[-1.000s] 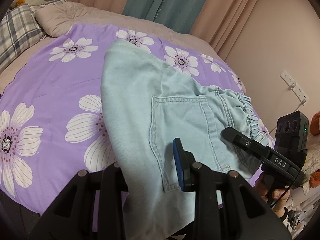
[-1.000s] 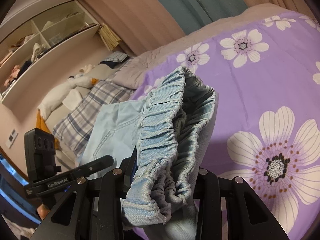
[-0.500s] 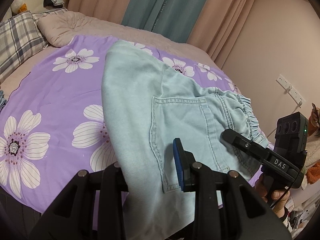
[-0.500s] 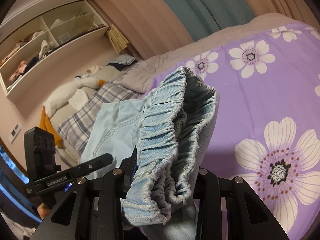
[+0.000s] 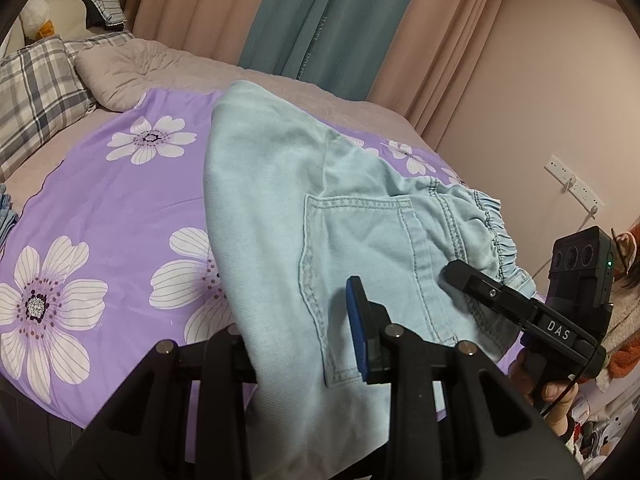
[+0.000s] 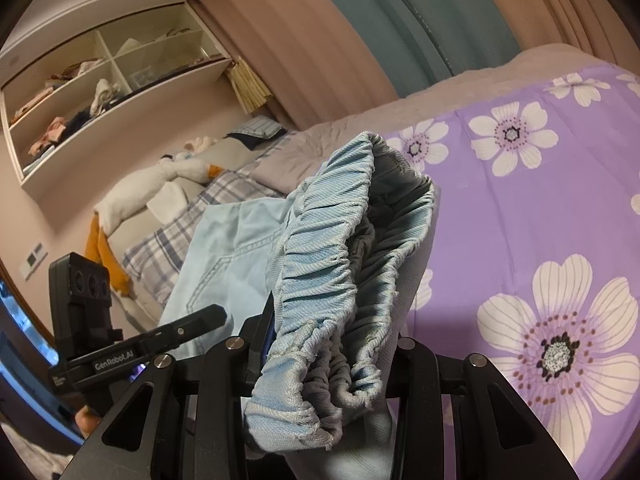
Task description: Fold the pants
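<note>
The pants (image 5: 320,208), pale blue denim with an elastic waistband (image 6: 332,280), hang lifted between the two tools above the purple flowered bedspread (image 5: 112,208), toward the near edge of the bed (image 5: 248,76). The left tool (image 5: 296,344) is clenched on the fabric beside the back pocket (image 5: 356,248), cloth running down between its fingers. The right tool (image 6: 332,364) grips the bunched waistband, which spills over its jaws.

Compared with a second ago, the grips and the shape of the draped cloth look the same, but the background has shifted: in the left wrist view the bed sits lower, more curtain (image 5: 320,20) shows, and the plaid pillow (image 5: 36,92) has slid into fuller sight. In the right wrist view the shelves (image 6: 104,92) have grown larger. I read this as both tools rising and tilting together, carrying the garment up off the bed.

That suggests the pants are being raised to shake out or swing over for a fold; no finished fold lies on the bed yet.
</note>
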The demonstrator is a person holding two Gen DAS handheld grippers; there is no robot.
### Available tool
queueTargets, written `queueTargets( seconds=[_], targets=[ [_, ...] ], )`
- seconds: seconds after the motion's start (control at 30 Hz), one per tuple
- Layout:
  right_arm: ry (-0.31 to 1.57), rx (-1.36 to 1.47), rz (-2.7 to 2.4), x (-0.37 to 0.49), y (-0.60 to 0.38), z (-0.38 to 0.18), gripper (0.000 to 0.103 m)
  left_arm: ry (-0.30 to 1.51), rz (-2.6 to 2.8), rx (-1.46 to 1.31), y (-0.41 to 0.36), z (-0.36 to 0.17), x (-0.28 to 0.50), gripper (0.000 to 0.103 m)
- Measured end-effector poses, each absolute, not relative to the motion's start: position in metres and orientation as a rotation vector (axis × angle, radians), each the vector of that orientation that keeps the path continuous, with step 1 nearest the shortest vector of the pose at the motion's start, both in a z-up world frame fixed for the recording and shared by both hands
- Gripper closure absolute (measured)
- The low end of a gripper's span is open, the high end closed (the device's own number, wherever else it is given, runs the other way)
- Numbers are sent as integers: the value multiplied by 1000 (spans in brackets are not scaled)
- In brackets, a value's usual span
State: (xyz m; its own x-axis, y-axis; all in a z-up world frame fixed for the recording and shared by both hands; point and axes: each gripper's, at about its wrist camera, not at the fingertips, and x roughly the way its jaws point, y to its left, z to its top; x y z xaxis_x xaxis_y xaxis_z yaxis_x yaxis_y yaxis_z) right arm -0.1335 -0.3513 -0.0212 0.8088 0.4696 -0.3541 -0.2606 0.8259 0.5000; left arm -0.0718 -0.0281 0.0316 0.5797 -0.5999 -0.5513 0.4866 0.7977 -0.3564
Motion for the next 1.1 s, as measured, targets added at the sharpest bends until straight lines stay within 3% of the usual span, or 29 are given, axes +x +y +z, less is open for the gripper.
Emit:
queueTargets(
  seconds=[1.1],
  targets=[
    [441,407,408,-77,-357,-3,66,681,-626,-145,-47,45,5,75]
  ],
)
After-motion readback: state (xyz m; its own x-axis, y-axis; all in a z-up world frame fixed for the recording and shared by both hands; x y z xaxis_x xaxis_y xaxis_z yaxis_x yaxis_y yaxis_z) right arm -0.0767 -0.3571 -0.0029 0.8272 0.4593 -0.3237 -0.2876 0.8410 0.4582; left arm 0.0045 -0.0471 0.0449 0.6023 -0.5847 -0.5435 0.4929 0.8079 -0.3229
